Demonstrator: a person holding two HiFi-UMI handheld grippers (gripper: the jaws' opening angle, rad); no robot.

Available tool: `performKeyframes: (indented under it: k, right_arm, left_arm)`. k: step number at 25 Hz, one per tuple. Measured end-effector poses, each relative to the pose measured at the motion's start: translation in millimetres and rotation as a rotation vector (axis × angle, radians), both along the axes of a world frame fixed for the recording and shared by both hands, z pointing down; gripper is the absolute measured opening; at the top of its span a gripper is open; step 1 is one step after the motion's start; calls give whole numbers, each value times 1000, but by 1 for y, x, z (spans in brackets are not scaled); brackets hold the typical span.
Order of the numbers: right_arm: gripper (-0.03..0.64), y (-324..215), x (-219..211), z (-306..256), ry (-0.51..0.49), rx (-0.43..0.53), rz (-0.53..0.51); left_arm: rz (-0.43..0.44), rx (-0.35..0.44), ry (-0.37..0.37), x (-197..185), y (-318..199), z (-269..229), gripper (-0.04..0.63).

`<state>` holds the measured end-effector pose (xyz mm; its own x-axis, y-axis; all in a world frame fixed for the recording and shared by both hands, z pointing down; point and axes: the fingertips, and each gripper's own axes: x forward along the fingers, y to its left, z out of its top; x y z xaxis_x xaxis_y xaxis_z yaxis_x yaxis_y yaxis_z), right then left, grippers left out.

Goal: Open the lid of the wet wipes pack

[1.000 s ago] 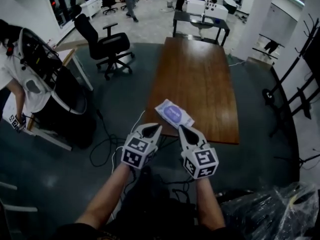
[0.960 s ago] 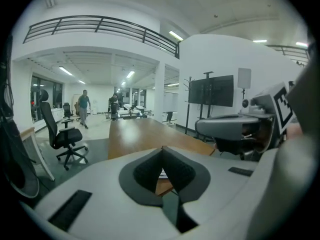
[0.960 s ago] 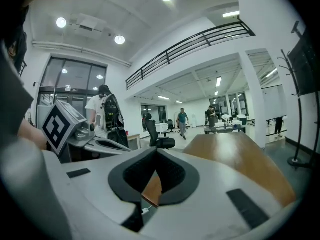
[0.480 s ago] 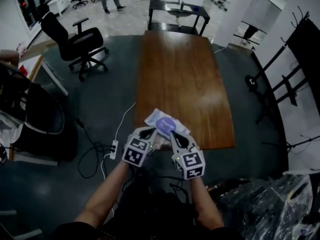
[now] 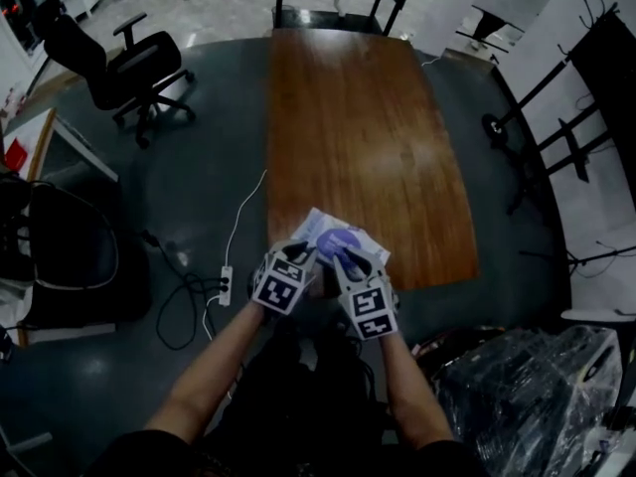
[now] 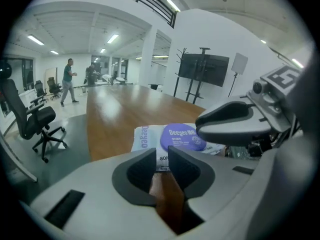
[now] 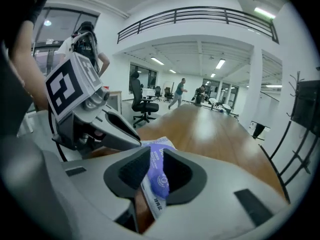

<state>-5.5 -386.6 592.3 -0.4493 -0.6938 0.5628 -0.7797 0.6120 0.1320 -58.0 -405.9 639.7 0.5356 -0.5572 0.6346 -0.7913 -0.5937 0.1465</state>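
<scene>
1. Position of the wet wipes pack (image 5: 320,229): it lies at the near edge of the table (image 5: 358,117), the side closest to the person, so both tools can reach it without stretching across the wood.
2. The left gripper (image 6: 163,156) comes in from the pack's left. Its jaws are drawn in to a narrow slit with the pack's white near edge sitting in the mouth of that slit. It appears to be clamped on that edge, probably to anchor the pack so it cannot slide or lift.
3. The right gripper (image 7: 157,166) is closed on the pack at its purple lid (image 7: 159,176). The purple disc and the white film around it stand between the two jaws. That is where the flap has to be caught if it is to be peeled up against the other tool's hold.
4. Whether the lid has begun to part from the pack cannot be made out. I judge the opening as just starting.
5. A second ago both grippers hang short of the table edge and the pack lies untouched ahead of them.
6. Half a second ago their tips are just reaching its near edge.
7. Now they cover its near half, while the pack keeps its place on the table.
</scene>
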Motion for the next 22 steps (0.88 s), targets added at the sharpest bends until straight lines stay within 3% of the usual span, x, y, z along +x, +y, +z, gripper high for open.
performKeyframes:
  k: [2,7,16,22]
  right_arm:
    - [131,-3,-1,10,51,-14,-37]
    - [187,-3,-6,25,163,-5,-148]
    - [192,1,-11,37,349,42,-289]
    - [190,-2,-9,43,398,60,-302]
  left_arm:
    - [10,-11,-16,2,-3,4,103]
    - [41,-26,-55,2,-3,16,110]
    - [25,-49,-93,-2,2,17,110]
    - [46,-61,-118,3,5,20,110]
